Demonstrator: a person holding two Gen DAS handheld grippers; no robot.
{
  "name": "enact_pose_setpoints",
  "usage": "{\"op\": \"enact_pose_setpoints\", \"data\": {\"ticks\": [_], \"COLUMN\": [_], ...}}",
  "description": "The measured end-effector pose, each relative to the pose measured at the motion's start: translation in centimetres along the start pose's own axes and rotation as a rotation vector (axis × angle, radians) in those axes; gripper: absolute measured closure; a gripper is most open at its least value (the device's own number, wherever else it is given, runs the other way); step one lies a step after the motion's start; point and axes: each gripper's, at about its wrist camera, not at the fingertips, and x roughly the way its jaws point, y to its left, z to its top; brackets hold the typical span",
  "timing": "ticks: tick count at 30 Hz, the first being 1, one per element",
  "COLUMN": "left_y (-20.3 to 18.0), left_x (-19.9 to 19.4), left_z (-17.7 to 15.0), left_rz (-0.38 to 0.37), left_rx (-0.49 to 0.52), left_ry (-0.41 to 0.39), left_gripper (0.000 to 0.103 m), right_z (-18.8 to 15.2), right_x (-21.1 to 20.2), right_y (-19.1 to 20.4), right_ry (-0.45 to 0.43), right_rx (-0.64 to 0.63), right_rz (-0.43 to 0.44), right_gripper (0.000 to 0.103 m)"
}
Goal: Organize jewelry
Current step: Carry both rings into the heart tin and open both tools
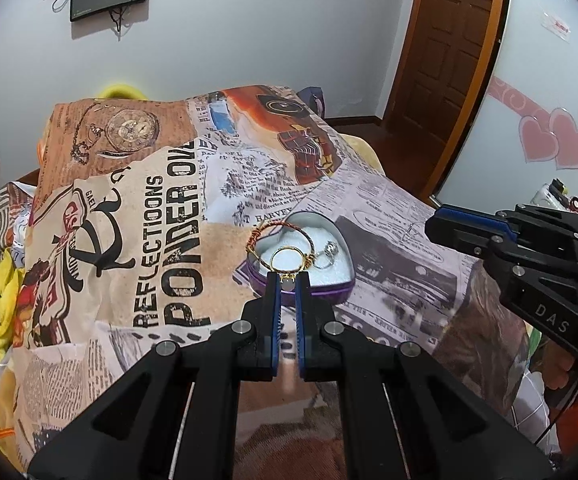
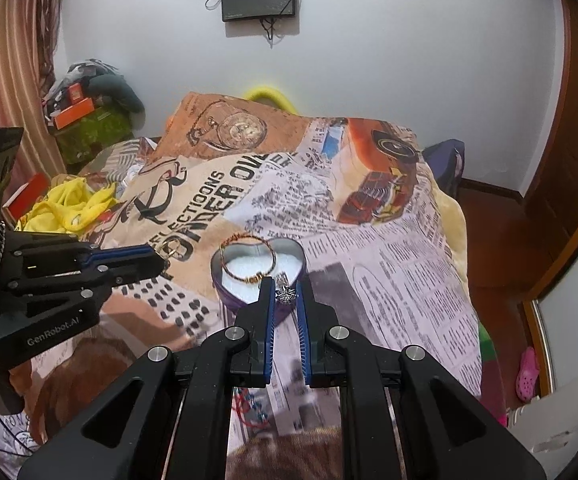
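Note:
A purple heart-shaped tin [image 1: 343,296] [image 2: 225,294] with white lining sits on a printed blanket. A gold bangle [image 2: 249,264] lies in it, partly over the rim. My left gripper [image 1: 288,280] is shut on a small gold ring [image 1: 288,259] and holds it above the tin's near edge; it shows from the side in the right wrist view [image 2: 163,256]. My right gripper [image 2: 287,294] is shut on a silver sparkly ring [image 2: 287,294] at the tin's near right side; that ring also shows in the left wrist view [image 1: 329,249].
The blanket [image 1: 169,208] covers a raised bed-like surface. Yellow cloth [image 2: 69,204] lies to the left. A red cord [image 2: 249,408] lies under my right gripper. A wooden door [image 1: 445,40] and floor are to the right.

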Motion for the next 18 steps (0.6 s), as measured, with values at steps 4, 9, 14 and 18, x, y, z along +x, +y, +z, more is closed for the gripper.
{"op": "enact_pose_setpoints", "data": {"ticks": [4,9,14,18], "left_y": [0.5,1.0,1.3,1.3], "left_x": [0.8,1.7,3.1,4.2], "left_z": [0.5,1.0,1.5,1.7], "left_rz": [-0.003,-0.008,-0.017,-0.031], "left_rx": [-0.011,-0.015,-0.012,-0.008], "left_ry": [0.001,0.002,0.01,0.024], "left_gripper": [0.098,0.098,0.098,0.098], "right_z": [0.7,1.4,1.9,2.1], "right_x": [0.7,1.9,3.4,4.8], "right_y": [0.0,0.0,0.0,-0.1], "right_ry": [-0.008,-0.008,0.002,0.023], "right_rx": [-0.001,0.011,0.023,0.036], "right_rz": [0.011,0.027,0.039,0.054], "right_gripper": [0.094,0.094,0.094,0.094]}}
